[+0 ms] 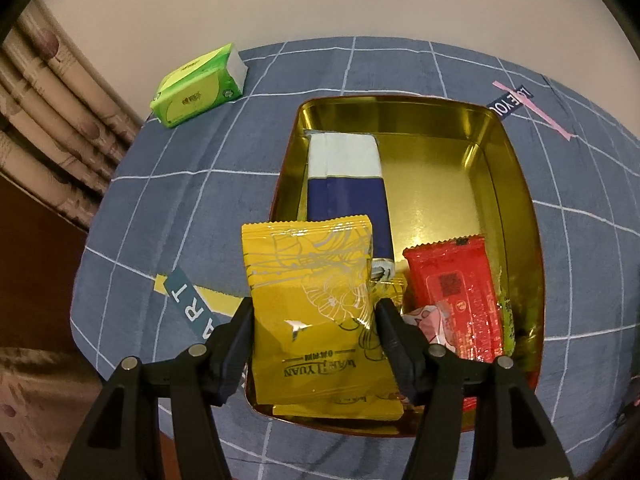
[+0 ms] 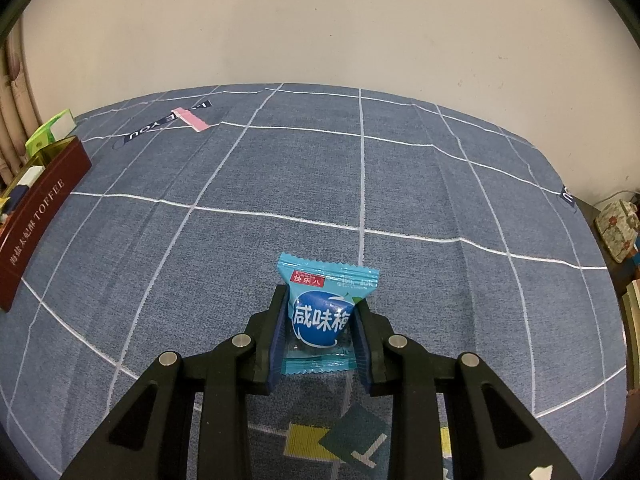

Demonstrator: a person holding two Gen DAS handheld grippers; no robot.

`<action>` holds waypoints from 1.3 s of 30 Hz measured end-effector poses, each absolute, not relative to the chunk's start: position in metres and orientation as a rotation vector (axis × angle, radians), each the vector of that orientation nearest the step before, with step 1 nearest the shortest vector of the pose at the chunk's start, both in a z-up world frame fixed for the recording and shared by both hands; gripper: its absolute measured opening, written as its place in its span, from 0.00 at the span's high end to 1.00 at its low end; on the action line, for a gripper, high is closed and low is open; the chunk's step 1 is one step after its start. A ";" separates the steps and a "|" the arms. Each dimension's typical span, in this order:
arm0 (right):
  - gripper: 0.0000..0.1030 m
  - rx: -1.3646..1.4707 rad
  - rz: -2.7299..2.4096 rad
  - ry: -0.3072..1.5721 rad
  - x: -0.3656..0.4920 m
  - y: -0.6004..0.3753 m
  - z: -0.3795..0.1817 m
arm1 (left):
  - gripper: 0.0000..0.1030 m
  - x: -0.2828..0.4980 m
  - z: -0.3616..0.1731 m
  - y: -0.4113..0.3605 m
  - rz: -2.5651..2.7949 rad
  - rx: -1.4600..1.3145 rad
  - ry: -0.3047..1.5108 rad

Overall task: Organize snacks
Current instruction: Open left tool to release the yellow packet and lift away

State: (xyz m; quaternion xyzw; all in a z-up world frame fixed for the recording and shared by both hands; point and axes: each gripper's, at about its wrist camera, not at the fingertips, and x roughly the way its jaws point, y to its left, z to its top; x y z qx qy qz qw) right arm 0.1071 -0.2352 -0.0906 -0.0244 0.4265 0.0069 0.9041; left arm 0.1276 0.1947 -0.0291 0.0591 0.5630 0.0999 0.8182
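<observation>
Blue grid-cloth desk (image 2: pixel 400 184): L claw (image 1: pixel 314 312) clamped on yellow packet (image 1: pixel 316 300) over gold tin (image 1: pixel 516 184), R claw (image 2: pixel 320 322) clamped on blue candy (image 2: pixel 320 312).

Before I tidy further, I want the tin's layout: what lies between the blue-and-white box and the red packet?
Left wrist view: between the blue-and-white box and the red packet lies bare gold tin floor, then small wrappers, partly hidden.

I seem to be in a home. A blue-grey fabric cloth with a white grid (image 2: pixel 400 184) covers the surface under me. Folded beige patterned curtains (image 1: pixel 52 120) hang at ten o'clock beside a plain cream wall (image 2: pixel 320 20). At three o'clock a small floral-print box (image 2: pixel 618 228) sits off the edge.
</observation>
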 end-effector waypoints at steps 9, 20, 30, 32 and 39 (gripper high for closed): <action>0.74 -0.065 0.006 0.880 0.106 -0.231 -0.091 | 0.39 0.127 -0.027 0.197 0.212 0.091 1.213; 0.74 -0.063 0.007 0.880 0.106 -0.232 -0.091 | 0.35 0.114 -0.016 0.202 0.210 0.089 1.196; 0.74 -0.037 -0.002 0.884 0.107 -0.232 -0.092 | 0.35 0.094 0.004 0.216 0.237 -0.002 1.142; 0.74 -0.036 -0.010 0.888 0.108 -0.232 -0.091 | 0.35 0.087 0.008 0.219 0.237 -0.017 1.130; 0.75 -0.029 -0.040 0.910 0.113 -0.228 -0.089 | 0.35 0.068 0.017 0.220 0.236 0.021 1.103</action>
